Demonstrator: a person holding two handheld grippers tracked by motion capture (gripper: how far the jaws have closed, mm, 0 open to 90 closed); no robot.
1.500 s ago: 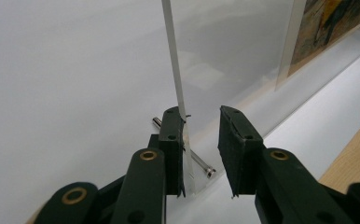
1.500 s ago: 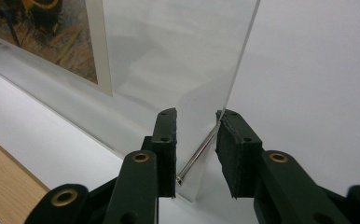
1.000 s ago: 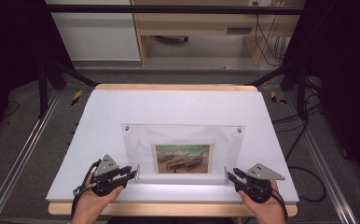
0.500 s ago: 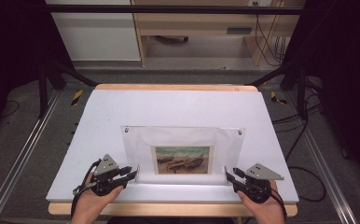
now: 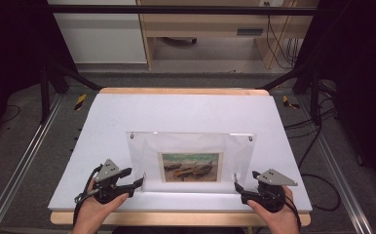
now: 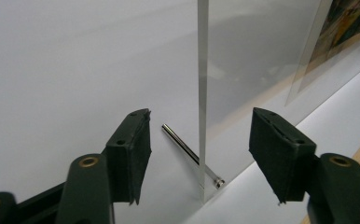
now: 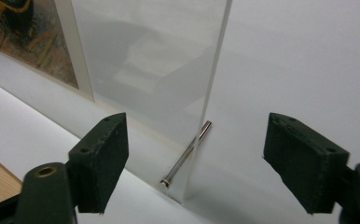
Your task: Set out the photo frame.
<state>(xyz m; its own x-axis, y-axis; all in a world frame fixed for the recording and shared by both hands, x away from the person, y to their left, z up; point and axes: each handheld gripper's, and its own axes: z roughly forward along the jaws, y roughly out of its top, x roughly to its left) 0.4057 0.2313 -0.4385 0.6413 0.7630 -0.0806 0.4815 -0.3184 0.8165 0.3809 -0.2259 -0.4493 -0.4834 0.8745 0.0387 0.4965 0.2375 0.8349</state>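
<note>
Frame (image 5: 191, 158): clear acrylic, upright on the white table (image 5: 186, 112), standing near the front edge, roughly centred between the side edges. Holds a small print (image 5: 191, 166) with a pale border, low in the middle of the pane. Small metal fittings at both upper corners.

Pins: one thin metal pin (image 6: 190, 154) passes through the frame's lower left corner and rests slanted on the table; a second pin (image 7: 186, 155) does the same at the lower right corner.

Left gripper (image 5: 136, 184): held in the left hand (image 5: 96, 207) at the front left of the table, pointing at the frame's lower left corner. Jaws apart, having just been opening; the frame's edge and pin lie between them, pads clear of both.

Right gripper (image 5: 237, 187): held in the right hand (image 5: 276, 214) at the front right of the table, pointing at the lower right corner. Jaws wide apart, likewise just opened; frame edge and pin between them, untouched.
</note>
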